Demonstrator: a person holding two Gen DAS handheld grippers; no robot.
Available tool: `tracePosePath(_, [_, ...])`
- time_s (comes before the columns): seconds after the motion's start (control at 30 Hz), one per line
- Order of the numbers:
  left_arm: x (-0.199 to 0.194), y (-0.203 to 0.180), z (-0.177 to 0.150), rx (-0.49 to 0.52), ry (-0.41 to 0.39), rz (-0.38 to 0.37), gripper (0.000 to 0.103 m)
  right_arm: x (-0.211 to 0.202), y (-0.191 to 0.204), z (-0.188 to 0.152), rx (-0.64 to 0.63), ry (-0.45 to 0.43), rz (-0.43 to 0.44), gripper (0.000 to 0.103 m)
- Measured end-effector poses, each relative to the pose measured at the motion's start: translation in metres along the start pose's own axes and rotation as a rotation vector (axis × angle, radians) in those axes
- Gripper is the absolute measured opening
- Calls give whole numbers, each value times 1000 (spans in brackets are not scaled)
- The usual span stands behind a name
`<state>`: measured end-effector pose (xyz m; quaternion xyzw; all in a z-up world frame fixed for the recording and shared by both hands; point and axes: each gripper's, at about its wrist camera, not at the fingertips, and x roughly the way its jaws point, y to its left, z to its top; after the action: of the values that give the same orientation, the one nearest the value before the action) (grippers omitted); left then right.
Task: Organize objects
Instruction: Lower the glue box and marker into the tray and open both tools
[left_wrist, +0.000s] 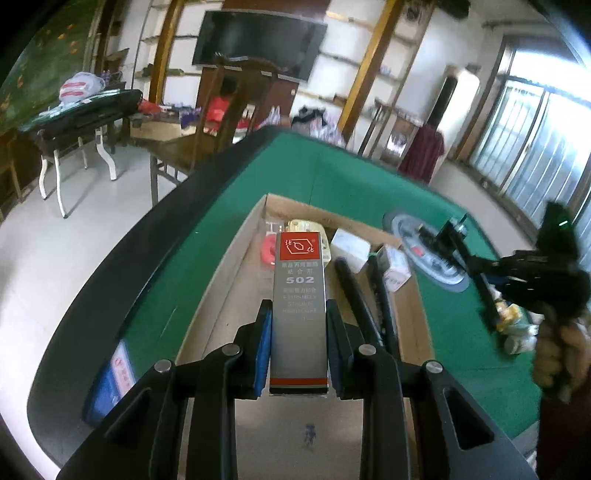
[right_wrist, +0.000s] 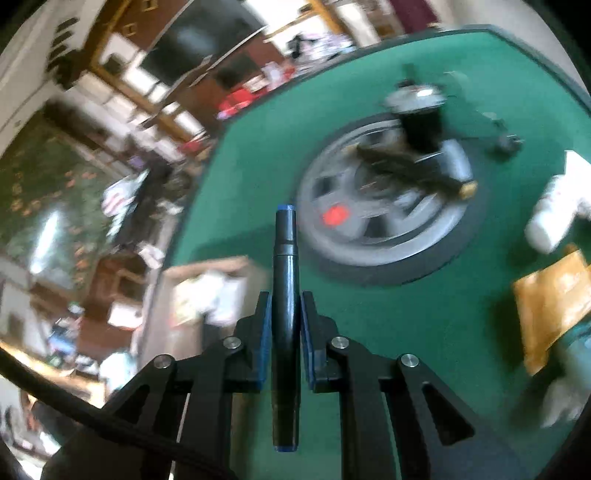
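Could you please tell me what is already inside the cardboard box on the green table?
Inside the cardboard box: two black markers, a white carton, a red roll. The glue box held above it hides whatever lies beneath.

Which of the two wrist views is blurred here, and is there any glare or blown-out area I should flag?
Left wrist view: mostly sharp, the 502 glue box print is partly legible; the windows at right are blown out, and the other hand-held gripper is smeared. Right wrist view: heavy motion blur over the green table and the room, only the black marker between the pads stays crisp.
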<state>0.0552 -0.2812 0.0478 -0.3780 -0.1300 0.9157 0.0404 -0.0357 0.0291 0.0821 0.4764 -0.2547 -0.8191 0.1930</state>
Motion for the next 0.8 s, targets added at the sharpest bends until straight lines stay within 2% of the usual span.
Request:
tracePosePath(0.13, [38, -8, 11, 14, 121, 27, 23, 39, 37, -20, -19, 131, 88, 12])
tracePosePath(0.3, [71, -2, 15, -4, 220, 62, 23, 97, 69, -34, -40, 237, 100, 13])
tracePosePath(0.53, [73, 3, 13, -34, 225, 73, 23, 137, 85, -41, -52, 305, 49, 13])
tracePosePath(0.8, [71, 3, 17, -27, 220, 63, 23, 128, 81, -43, -95, 294, 11, 12])
